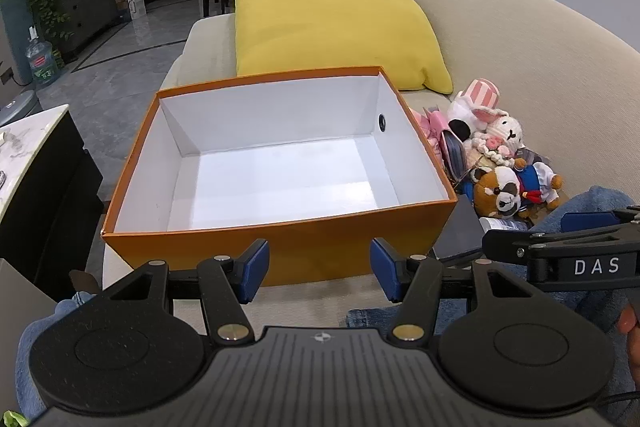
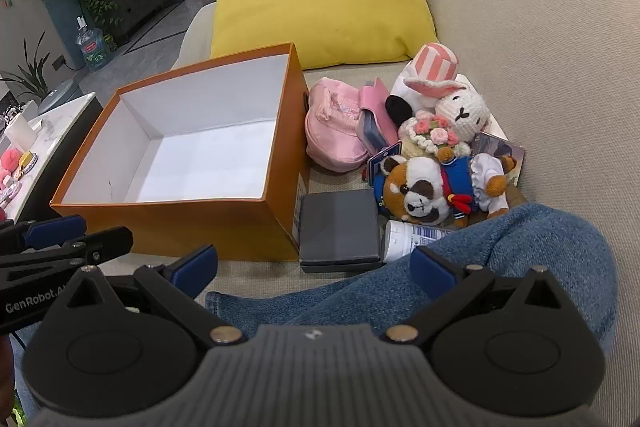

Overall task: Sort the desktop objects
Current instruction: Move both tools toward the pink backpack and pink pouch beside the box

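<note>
Blue-padded left gripper spread wide, empty, just short of the orange cardboard box with white inside. Right gripper likewise spread, over a blue-jeaned leg. Beside the box on the beige sofa: dark grey flat case, brown-and-white plush in blue sailor suit, pink fabric pouch.

Matt cardboard box (white inside), plush panda, seemingly coarse-woven sofa.

Beige sofa, yellow cushion, grey marble floor.
</note>
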The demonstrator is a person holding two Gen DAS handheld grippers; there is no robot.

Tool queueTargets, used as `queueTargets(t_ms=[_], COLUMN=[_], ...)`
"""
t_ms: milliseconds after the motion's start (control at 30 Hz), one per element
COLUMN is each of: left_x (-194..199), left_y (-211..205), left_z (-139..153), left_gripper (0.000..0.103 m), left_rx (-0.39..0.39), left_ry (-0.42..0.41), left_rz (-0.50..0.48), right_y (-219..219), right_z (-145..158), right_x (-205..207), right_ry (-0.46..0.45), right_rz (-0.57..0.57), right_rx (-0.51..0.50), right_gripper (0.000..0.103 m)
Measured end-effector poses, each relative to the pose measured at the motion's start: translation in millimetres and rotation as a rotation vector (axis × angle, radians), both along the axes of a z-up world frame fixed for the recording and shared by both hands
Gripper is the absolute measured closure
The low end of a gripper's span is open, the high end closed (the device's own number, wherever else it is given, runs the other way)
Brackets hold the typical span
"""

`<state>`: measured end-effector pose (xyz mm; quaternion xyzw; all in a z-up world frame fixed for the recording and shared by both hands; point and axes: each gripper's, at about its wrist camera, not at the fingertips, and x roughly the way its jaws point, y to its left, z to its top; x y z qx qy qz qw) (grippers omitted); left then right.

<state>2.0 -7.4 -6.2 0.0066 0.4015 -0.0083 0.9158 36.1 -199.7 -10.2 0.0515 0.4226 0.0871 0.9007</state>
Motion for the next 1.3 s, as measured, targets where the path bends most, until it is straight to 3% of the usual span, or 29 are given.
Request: queueTargets(t_ms=[700,1033,1300], left_x=[14.5,60.8,122.2], left_y=[-10.8,-39.4,-67.2], left_z=[4.8,20.4,22.5], left_gripper=[0.038,0.048,0.060], left_rx=[-0.008,-0.023,-0.073], left_ry=[0.006,0.015,0.076], left_rz=[-0.084,-0.213,-0.293], right_y=[-16.3,-56.9,-86.1], right_z=[2.9,10.7,9.8], right_x=[5.1,43.4,90.8], right_ry=[-0.014,0.006,0.043], right_rz=[0.012,-0.023,-0.053], right_rx=[0.022,-0.003,0.034], right_gripper=[0.002,0.026,0.036])
